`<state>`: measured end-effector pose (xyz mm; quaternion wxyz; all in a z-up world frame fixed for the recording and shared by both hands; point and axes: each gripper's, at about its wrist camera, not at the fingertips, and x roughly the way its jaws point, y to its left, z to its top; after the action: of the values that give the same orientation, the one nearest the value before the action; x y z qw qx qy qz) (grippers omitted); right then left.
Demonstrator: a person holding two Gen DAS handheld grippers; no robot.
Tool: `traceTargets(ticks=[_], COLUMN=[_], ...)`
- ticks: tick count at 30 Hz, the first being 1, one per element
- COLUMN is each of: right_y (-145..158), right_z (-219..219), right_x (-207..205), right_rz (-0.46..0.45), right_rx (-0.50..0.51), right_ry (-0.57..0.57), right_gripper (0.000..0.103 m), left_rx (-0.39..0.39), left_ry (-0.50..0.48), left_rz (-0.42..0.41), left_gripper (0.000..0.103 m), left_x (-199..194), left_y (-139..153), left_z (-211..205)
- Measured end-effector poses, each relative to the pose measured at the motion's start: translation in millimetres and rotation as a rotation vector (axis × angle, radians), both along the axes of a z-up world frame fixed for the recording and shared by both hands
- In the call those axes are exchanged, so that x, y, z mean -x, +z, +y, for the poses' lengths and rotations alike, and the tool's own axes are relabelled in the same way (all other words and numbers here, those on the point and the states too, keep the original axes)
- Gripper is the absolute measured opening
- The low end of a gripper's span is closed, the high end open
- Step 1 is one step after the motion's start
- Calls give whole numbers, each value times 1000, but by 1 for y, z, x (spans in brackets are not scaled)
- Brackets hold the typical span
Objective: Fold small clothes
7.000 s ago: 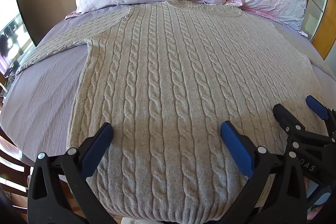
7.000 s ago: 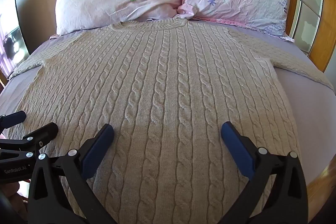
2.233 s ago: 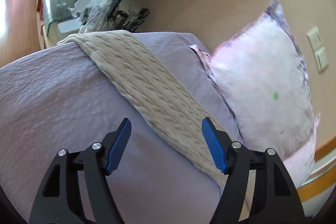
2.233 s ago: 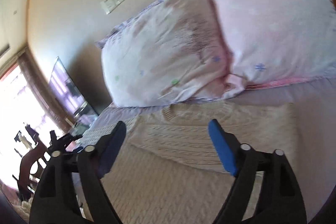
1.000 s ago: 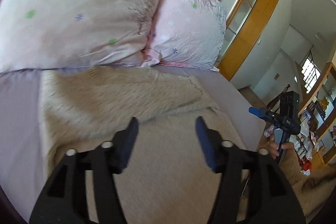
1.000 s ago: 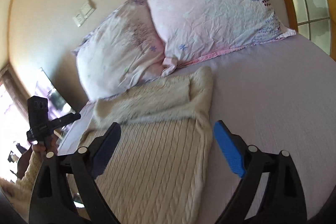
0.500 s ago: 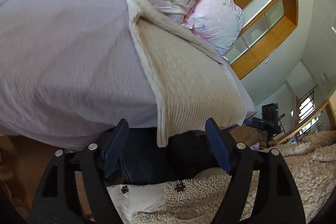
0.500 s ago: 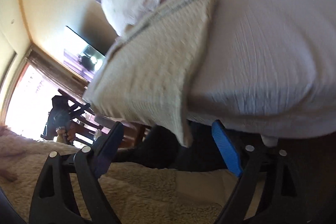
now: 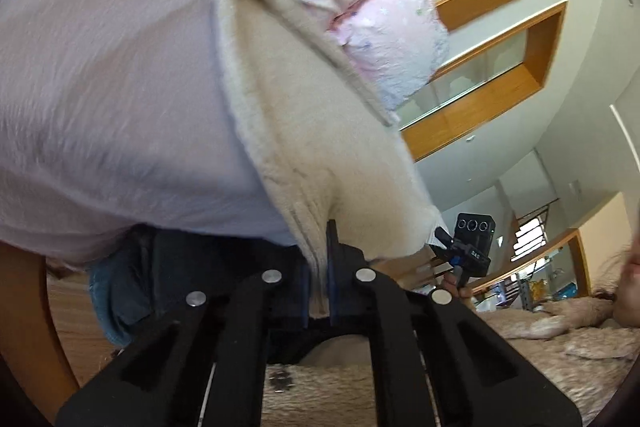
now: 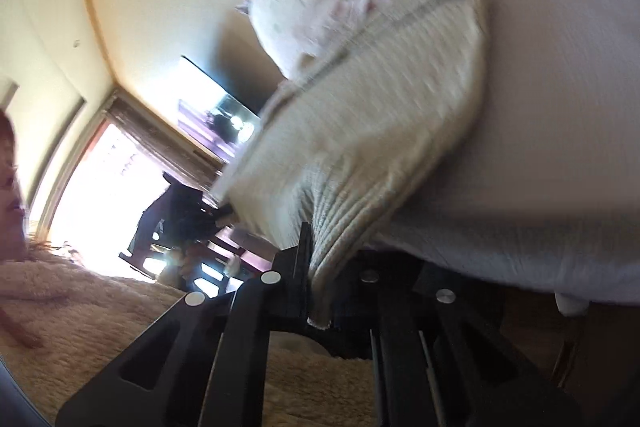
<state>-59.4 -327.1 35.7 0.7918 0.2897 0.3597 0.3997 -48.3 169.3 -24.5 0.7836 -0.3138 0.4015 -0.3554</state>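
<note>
A cream cable-knit sweater [image 9: 304, 131] lies on the lilac bed with its sleeves folded in, forming a narrow strip. My left gripper [image 9: 318, 267] is shut on the ribbed hem at its left bottom corner, at the bed's foot edge. My right gripper [image 10: 316, 275] is shut on the hem at the right bottom corner of the sweater [image 10: 372, 115]. Each gripper also shows small in the other's view: the right one [image 9: 466, 247] and the left one [image 10: 216, 213]. The hem is lifted slightly off the bed edge.
The lilac bedsheet [image 9: 100, 87] stretches beside the sweater. Two pink floral pillows [image 9: 384, 27] lie at the head of the bed. The person's fleece top [image 10: 80, 307] fills the bottom of both views. A wooden bed frame [image 9: 24, 327] shows low left.
Both grippers were open at the hem corners half a second ago; now both have closed on the hem. Earlier, the sleeves were folded in over the body.
</note>
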Motion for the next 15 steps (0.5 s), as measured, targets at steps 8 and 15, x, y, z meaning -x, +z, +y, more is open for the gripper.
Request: traceTargets(ticks=[8, 15], right_y=[115, 60], right_z=[-5, -17], right_x=[-116, -302], right_rz=[-274, 41], right_rx=[90, 223], right_ry=[-170, -489], right_gripper=[8, 9], left_rx=[-14, -159], left_ry=[177, 397], left_rz=[-225, -63], left_gripper=[6, 7], left_x=[-115, -297], left_y=[113, 96], left_z=[5, -25])
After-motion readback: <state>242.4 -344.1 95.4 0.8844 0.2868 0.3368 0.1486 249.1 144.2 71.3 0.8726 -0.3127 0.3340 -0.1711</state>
